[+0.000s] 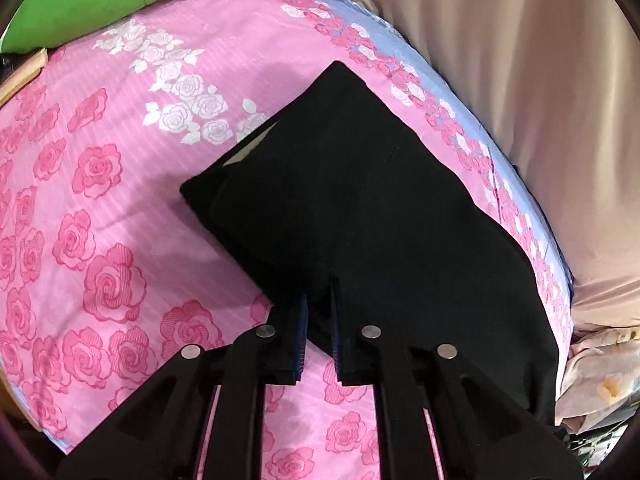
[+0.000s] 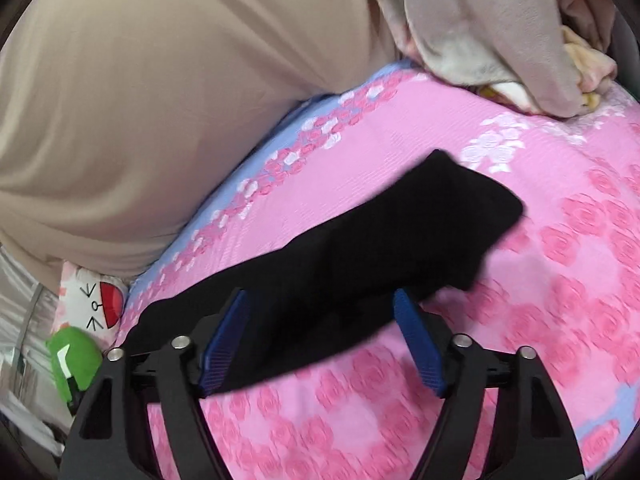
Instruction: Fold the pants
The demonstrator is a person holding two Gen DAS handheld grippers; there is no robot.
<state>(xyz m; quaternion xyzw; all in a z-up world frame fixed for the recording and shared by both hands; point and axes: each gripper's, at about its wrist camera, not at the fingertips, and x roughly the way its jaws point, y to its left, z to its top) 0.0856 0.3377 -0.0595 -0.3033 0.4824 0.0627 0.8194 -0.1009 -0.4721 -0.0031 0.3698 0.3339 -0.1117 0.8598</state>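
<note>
A: Start on the left; where do the black pants (image 1: pixel 360 208) lie from the left hand-held gripper (image 1: pixel 319 296)?

B: Straight ahead of it and under its tips; the jaws stand nearly together, pinched on the near edge of the pants, with black cloth bunched in the narrow gap between the blue pads (image 1: pixel 301 332); the garment spreads away from the tips, up and to the right in that view, its far corner pointing toward the blue border of the bed sheet (image 1: pixel 100 200).

A: And the long axis?

B: In the right wrist view the pants (image 2: pixel 360 256) run as a long band from lower left to upper right across the pink rose sheet (image 2: pixel 520 280); the right hand-held gripper (image 2: pixel 320 300) straddles that band with its jaws wide apart; the blue pads (image 2: pixel 416 336) stand either side of the cloth and do not press on it.

A: So which hand is nearer?

B: Both sit at the near long edge; only the left one grips, so the next fold likely turns on it, or on the right one closing first.

A: Any writing or brand to read?

B: None on the pants or the grippers; a white cushion (image 2: pixel 96 300) at the left carries only a drawn cat-like face with a red mouth; a green plush (image 2: pixel 74 356) lies beside it.
</note>
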